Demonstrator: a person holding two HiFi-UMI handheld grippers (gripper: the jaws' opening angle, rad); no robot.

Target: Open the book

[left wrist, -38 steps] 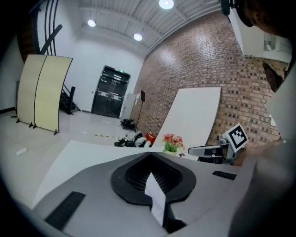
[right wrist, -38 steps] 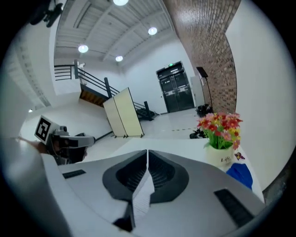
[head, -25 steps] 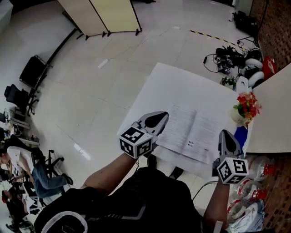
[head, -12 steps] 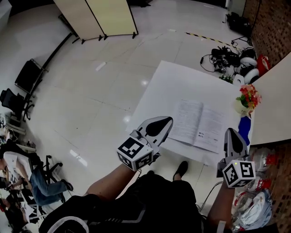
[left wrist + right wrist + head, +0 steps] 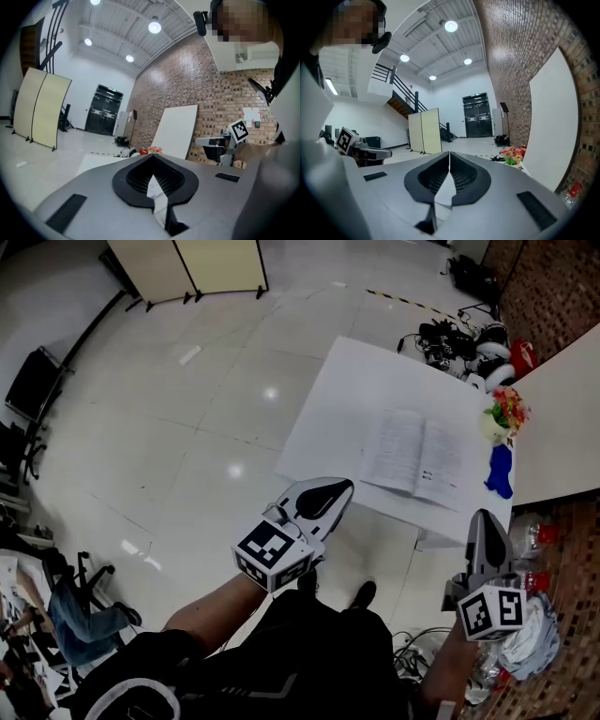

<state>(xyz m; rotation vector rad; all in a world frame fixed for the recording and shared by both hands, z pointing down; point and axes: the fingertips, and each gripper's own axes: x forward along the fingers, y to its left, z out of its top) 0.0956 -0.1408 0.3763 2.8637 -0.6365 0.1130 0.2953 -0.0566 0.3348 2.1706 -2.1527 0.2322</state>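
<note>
1. Furthest left, the left gripper (image 5: pixel 343 487) is held out over the bare floor, short of the table's near edge. Its jaws are pressed together with nothing between them.
2. Next comes the white table (image 5: pixel 352 381), set cornerwise to the person. Neither gripper is over it.
3. On the table's right half lies the book (image 5: pixel 417 454), flat and spread open, two printed pages facing up. It rests well apart from both grippers and nothing touches it.
4. To the right and nearer the person, the right gripper (image 5: pixel 487 517) is off the table's near corner. Its jaws are also closed tight and empty.
5. At the table's far right edge stand a small pot of flowers (image 5: pixel 506 412) and a blue object (image 5: pixel 499 472), just beside the book's right page.
6. As I read it, the opening is finished: the book lies spread on its own, and I see nothing more to do.
</note>
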